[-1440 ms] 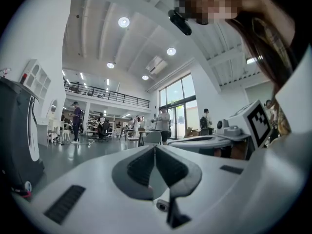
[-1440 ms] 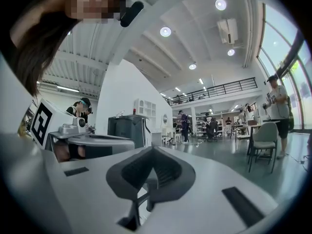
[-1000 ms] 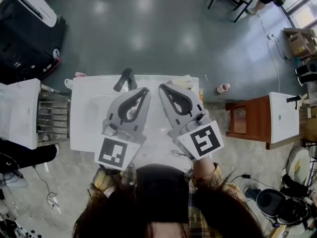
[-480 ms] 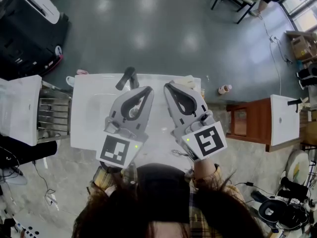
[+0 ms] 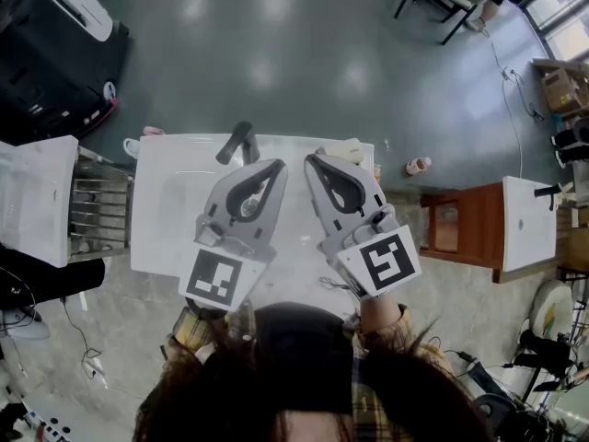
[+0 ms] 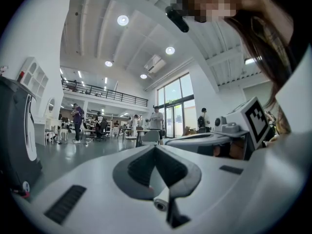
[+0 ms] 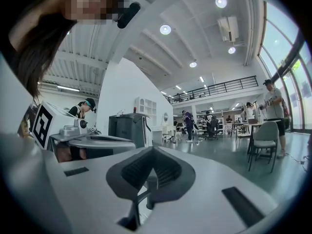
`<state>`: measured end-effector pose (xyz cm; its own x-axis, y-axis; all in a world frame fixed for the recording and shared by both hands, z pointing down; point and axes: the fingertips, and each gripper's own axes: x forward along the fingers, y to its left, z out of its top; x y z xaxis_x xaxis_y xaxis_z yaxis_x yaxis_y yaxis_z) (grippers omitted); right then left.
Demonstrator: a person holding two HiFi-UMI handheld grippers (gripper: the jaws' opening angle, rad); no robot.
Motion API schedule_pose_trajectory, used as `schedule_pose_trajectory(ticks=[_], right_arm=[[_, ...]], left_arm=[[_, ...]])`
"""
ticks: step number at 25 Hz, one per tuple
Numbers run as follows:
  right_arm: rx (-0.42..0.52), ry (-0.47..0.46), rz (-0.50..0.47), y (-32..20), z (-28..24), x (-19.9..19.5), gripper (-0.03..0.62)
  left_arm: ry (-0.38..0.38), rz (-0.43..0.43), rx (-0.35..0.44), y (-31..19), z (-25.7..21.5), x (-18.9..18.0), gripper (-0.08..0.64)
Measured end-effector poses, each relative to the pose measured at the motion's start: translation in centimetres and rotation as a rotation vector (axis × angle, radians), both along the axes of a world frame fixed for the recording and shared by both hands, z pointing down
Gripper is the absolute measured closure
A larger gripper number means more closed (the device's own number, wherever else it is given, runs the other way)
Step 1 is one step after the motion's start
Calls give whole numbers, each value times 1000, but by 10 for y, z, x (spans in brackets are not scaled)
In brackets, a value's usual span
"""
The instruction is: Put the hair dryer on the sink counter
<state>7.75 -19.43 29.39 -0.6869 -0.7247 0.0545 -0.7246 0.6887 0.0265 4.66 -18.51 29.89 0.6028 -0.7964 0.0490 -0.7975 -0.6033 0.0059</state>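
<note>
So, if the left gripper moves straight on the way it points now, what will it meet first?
Probably nothing near. The left gripper points level over the sink counter; its own view shows open floor ahead. The hair dryer lies left of that line, seemingly lower.

The bench (image 5: 156,238) is showing plain white, and the hair dryer (image 5: 236,144) on it is looking dark grey. The left tongs (image 5: 272,167) and right tongs (image 5: 310,161) are showing pale grey shells with dark grey ribbed pads (image 6: 139,167), and their marker cubes (image 5: 217,279) are showing black-and-white squares. The person's sleeve (image 5: 189,334) is showing yellow plaid. The floor (image 5: 276,53) is gleaming dark grey-green. The cabinet (image 5: 465,224) is showing reddish brown.
</note>
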Motion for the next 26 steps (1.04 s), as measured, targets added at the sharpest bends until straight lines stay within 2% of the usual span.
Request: schedule_pose_trajectory(ticks=[20, 26], right_arm=[[-8, 5, -7, 0, 1, -2, 577], [6, 8, 6, -1, -2, 2, 577]], left_arm=[[0, 6, -7, -3, 1, -1, 541], [-25, 27, 25, -11, -4, 3, 541]])
